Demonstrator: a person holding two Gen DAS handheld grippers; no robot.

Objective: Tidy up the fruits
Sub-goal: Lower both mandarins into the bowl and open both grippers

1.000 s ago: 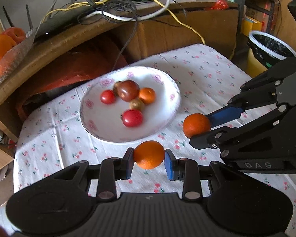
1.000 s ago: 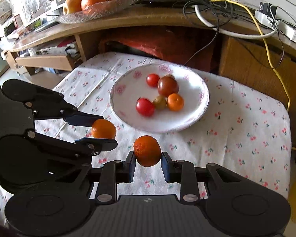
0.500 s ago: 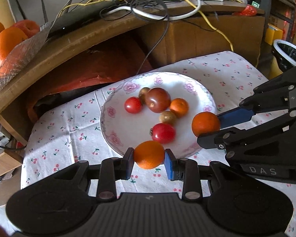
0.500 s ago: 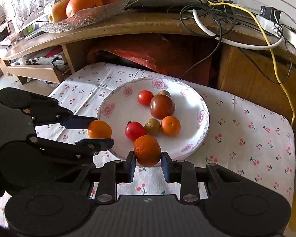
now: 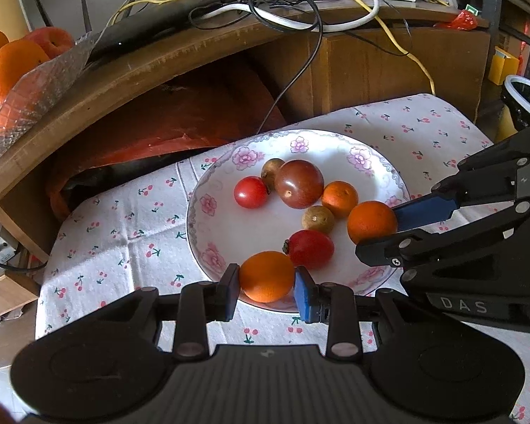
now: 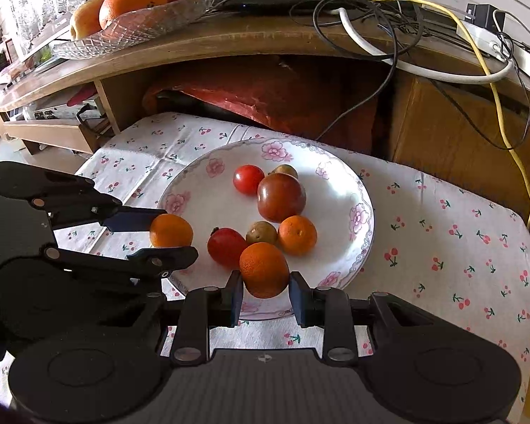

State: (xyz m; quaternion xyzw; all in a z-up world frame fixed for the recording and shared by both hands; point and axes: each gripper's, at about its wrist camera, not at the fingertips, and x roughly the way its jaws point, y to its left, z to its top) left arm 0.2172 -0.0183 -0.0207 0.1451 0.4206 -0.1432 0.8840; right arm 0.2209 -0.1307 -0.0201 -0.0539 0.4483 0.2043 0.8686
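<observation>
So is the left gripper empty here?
No, the left gripper is shut on an orange fruit above the near rim of the plate.

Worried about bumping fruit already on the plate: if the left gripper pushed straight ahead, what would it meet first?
Probably the red tomato, just beyond the orange held in the left gripper; the gap between them is hard to judge.

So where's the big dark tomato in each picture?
Left wrist view: the big dark tomato sits near the far middle of the plate, just above centre of the picture.
Right wrist view: the same tomato lies mid-plate, at the picture's centre.
Shared landmark: the small red tomato sits just to its left in both.
</observation>
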